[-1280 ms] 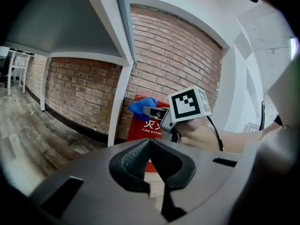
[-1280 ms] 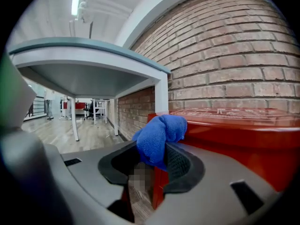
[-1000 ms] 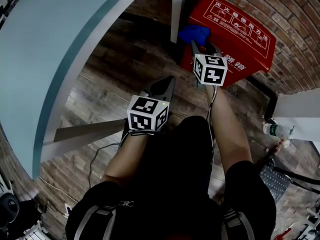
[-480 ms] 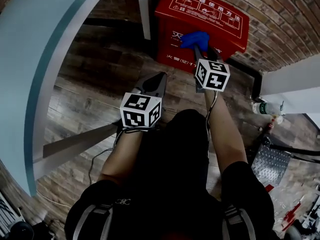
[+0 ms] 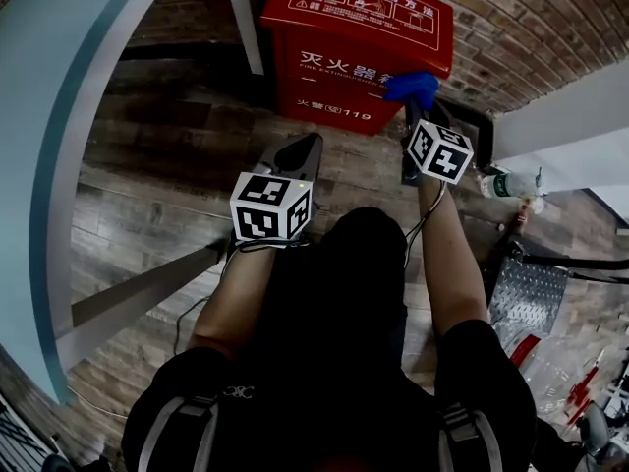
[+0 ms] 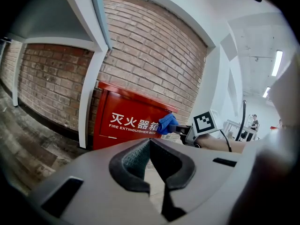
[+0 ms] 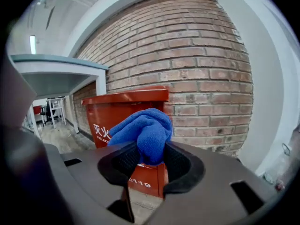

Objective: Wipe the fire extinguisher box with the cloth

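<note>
The red fire extinguisher box (image 5: 344, 52) stands on the floor against the brick wall, with white lettering on its front and lid. My right gripper (image 5: 414, 104) is shut on a bunched blue cloth (image 5: 412, 86), which is at the box's upper right front corner. In the right gripper view the cloth (image 7: 144, 133) bulges out between the jaws of that gripper (image 7: 150, 157), with the box (image 7: 117, 108) just behind. My left gripper (image 5: 304, 151) hangs shut and empty over the floor, short of the box. The left gripper view shows the box (image 6: 124, 121) and the cloth (image 6: 167, 123) ahead.
A white post (image 5: 243, 18) rises at the box's left side. A pale teal curved surface (image 5: 59, 116) fills the left. A black pipe (image 5: 484, 118), a plastic bottle (image 5: 506, 183) and a metal grating (image 5: 521, 303) lie to the right. Wood-plank floor (image 5: 167, 136) lies in front.
My right gripper has carried the blue cloth along the box from its left end to its right front corner. The left gripper has stayed shut in front of me.
</note>
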Motion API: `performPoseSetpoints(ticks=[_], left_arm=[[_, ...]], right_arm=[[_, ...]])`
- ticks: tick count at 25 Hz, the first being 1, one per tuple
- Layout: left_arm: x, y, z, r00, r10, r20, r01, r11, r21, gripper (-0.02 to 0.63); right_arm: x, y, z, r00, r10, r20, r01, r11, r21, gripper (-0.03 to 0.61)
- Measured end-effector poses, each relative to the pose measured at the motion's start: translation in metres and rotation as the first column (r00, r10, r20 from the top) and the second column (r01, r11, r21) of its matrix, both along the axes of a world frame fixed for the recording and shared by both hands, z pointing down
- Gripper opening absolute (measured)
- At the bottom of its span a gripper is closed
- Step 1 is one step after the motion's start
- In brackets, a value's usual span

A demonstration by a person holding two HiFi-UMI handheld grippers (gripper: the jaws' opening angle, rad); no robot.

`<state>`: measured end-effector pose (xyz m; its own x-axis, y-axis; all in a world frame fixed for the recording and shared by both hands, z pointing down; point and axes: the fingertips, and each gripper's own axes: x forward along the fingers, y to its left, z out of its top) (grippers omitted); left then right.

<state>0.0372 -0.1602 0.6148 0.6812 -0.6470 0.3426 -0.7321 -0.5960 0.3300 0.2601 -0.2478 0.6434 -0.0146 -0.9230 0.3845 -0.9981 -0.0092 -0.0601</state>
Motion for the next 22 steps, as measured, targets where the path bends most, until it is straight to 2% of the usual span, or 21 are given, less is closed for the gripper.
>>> performPoseSetpoints(ticks=[3, 6, 12, 17, 22], left_arm=[[0.004, 0.002, 0.002, 1.000, 0.005, 0.002, -0.005, 1.000, -0.003, 0.008], [0.000, 0.004, 0.003, 1.000, -0.006, 0.012, 0.006, 1.000, -0.004, 0.008], [-0.027, 0.004, 0.007, 0.996, -0.080, 0.031, 0.080, 0.997, -0.007, 0.008], [-0.060, 0.002, 0.011, 0.987, -0.154, 0.051, 0.155, 0.988, -0.014, 0.008], [-0.088, 0.003, 0.018, 0.976, -0.209, 0.067, 0.211, 0.977, -0.024, 0.008]], right_arm=[[0.005, 0.004, 0.009, 1.000, 0.006, 0.007, -0.006, 1.000, -0.023, 0.164], [-0.014, -0.001, 0.013, 0.999, -0.050, -0.020, 0.049, 0.998, -0.029, 0.164], [-0.089, -0.033, 0.017, 0.977, -0.209, -0.032, 0.208, 0.978, -0.029, 0.164], [-0.164, -0.063, 0.025, 0.941, -0.338, -0.028, 0.337, 0.941, -0.037, 0.164], [-0.223, -0.085, 0.027, 0.907, -0.420, -0.027, 0.419, 0.907, -0.036, 0.164]])
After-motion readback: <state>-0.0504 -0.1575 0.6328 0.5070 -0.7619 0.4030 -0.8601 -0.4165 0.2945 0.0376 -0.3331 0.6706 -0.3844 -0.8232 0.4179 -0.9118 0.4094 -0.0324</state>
